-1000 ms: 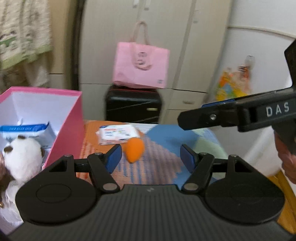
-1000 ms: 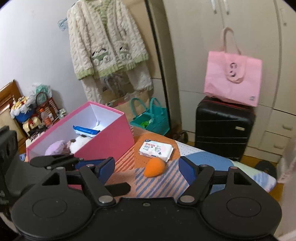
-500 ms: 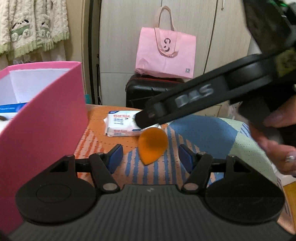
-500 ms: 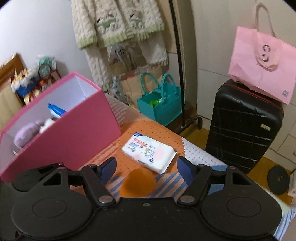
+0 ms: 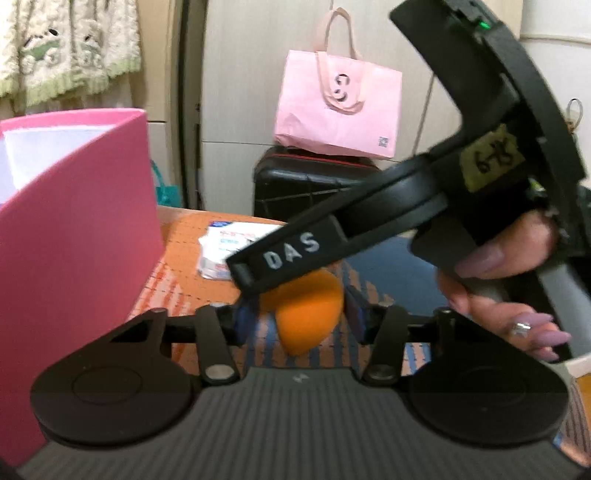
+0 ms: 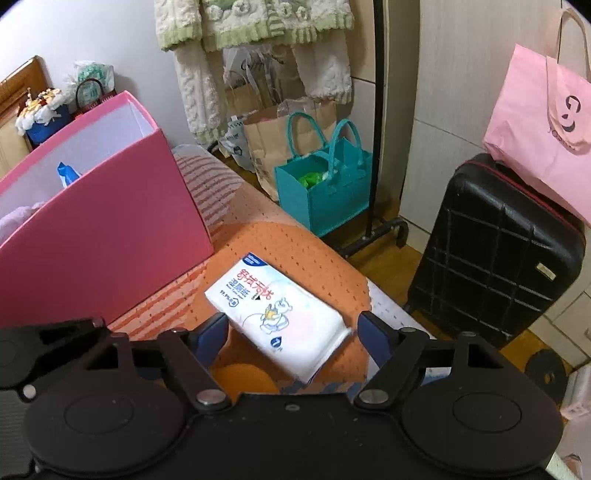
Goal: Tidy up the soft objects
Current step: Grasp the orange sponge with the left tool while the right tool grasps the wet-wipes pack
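- An orange sponge (image 5: 308,317), egg-shaped and pointed end down, lies on the striped cloth (image 5: 184,284) between the blue pads (image 5: 242,321) of the left gripper (image 5: 301,319).
- The left jaws are closing in around the sponge; they stand narrow, and whether the pads press on it yet cannot be told through the blur.
- A white pack of wipes (image 6: 279,317) lies aslant on the cloth's orange patch just behind the sponge, its long side toward the pink box (image 6: 110,236).
- The right gripper (image 6: 291,332) comes down over the pack with its jaws wide and opening; the pack sits in the gap, both pads clear of it.
- Seen from the left wrist, the right gripper's black arm crosses above the sponge, a hand (image 5: 506,284) wrapped on its handle.
- The pink box stands open on the cloth to the left, beside the wipes; a blue-and-white packet (image 6: 66,173) shows inside.
- Beyond the cloth's edge: a teal bag (image 6: 325,184) on the floor, a black suitcase (image 6: 495,251) with a pink tote (image 6: 546,122) on top, and a cream cardigan (image 6: 258,22) hanging above.
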### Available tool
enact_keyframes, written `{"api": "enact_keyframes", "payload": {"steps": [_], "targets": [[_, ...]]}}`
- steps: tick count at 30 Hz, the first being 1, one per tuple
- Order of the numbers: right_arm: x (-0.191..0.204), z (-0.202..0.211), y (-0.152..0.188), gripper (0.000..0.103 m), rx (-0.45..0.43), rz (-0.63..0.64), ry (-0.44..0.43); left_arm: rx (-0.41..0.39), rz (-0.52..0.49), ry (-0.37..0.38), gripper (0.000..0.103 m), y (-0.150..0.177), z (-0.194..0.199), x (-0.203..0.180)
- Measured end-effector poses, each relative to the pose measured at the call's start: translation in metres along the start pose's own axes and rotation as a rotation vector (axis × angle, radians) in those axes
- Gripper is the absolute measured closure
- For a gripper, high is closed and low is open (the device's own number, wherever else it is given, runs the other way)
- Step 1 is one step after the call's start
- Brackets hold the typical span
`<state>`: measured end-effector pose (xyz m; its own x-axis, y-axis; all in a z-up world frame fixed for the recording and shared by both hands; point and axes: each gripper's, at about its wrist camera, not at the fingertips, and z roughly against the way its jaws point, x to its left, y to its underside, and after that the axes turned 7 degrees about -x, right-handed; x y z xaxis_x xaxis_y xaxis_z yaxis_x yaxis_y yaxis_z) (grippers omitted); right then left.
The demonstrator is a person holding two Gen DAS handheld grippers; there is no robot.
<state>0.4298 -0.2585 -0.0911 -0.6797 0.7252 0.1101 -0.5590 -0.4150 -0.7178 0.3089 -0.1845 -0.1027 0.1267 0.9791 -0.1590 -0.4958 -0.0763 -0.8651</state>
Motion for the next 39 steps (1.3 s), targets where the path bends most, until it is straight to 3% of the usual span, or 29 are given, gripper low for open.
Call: {"api": "enact_keyframes", "payload": {"steps": [1, 3, 6, 10, 13, 26, 32, 35, 39], "targets": [[0.001, -0.001, 0.000, 0.020, -0.006, 0.016, 0.003, 0.004, 0.007, 0.016, 0.066, 0.000, 0.000, 0.000], [0.007, -0.003, 0.001, 0.020, -0.013, 0.063, 0.016, 0.001, 0.013, 0.014, 0.066, 0.000, 0.002, 0.000], [0.014, -0.001, 0.002, 0.034, -0.032, 0.103, 0.017, -0.002, 0.032, 0.021, 0.067, 0.002, 0.005, 0.001], [0.014, 0.002, -0.002, 0.042, 0.004, 0.053, 0.019, -0.021, 0.020, 0.020, 0.068, 0.004, 0.010, 0.000], [0.010, 0.007, 0.001, 0.044, -0.007, -0.016, 0.016, -0.008, 0.031, 0.031, 0.068, 0.004, 0.013, -0.002], [0.001, 0.044, 0.035, 0.048, -0.032, -0.193, 0.164, 0.041, -0.003, 0.087, 0.068, 0.015, 0.050, -0.006], [0.015, 0.068, 0.054, 0.051, -0.008, -0.209, 0.219, 0.056, -0.029, 0.127, 0.068, 0.018, 0.068, -0.008], [0.024, 0.071, 0.058, 0.054, 0.032, -0.164, 0.210, 0.076, -0.047, 0.137, 0.068, 0.018, 0.070, -0.010], [0.033, 0.061, 0.055, 0.051, 0.081, -0.078, 0.218, 0.104, -0.058, 0.145, 0.067, 0.019, 0.064, -0.011]]}}
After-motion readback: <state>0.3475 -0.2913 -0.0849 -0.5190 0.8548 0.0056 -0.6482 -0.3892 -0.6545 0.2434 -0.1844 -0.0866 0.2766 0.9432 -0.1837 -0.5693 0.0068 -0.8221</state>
